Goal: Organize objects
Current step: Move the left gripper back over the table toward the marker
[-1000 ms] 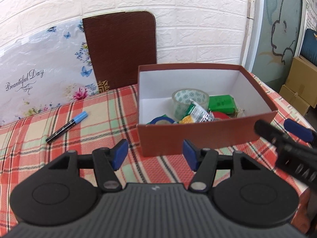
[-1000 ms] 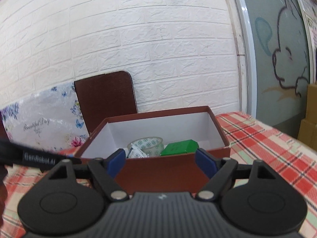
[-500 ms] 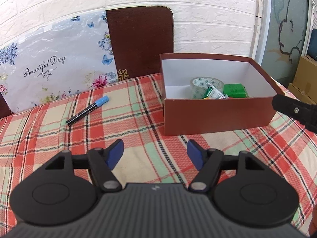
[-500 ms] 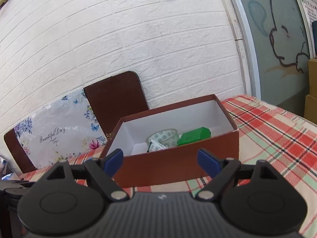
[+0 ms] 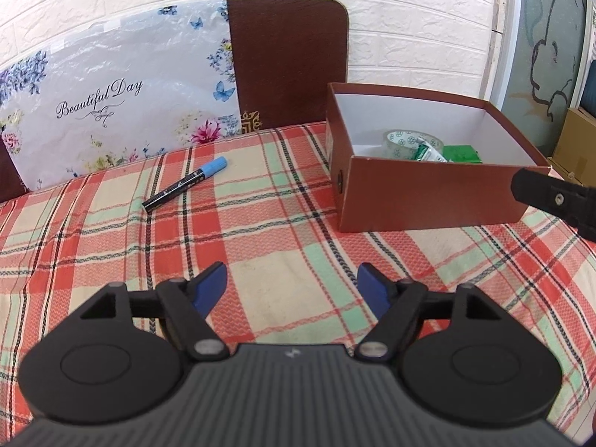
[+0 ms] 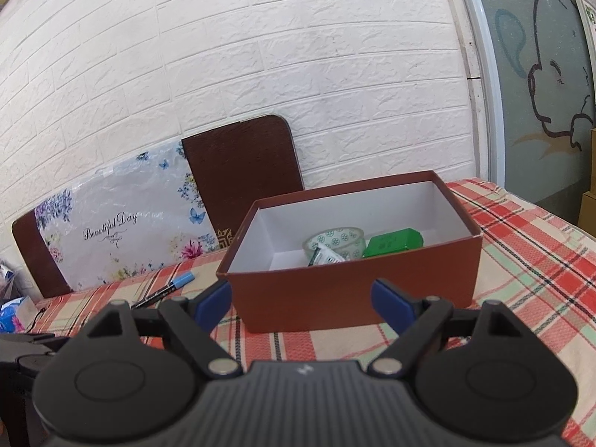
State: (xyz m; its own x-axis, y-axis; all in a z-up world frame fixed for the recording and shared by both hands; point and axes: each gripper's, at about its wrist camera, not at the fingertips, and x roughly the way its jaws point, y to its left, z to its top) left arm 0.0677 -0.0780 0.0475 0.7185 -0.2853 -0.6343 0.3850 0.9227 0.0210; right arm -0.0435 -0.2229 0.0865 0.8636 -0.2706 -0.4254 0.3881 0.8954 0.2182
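Observation:
A brown box with a white inside stands on the checked tablecloth. In it lie a clear tape roll, a green box and a small packet. A black marker with a blue cap lies on the cloth left of the box. My left gripper is open and empty, low over the cloth, nearer than the marker. My right gripper is open and empty in front of the box; the marker shows to its left.
A floral "Beautiful Day" board and a brown board lean on the white brick wall behind the table. Part of the right gripper juts in at the right of the left wrist view. Cardboard boxes stand beyond the table's right edge.
Both grippers have pulled back and to the left from the box, staying open. The marker now lies nearer the middle of the left wrist view and has come into the right wrist view.

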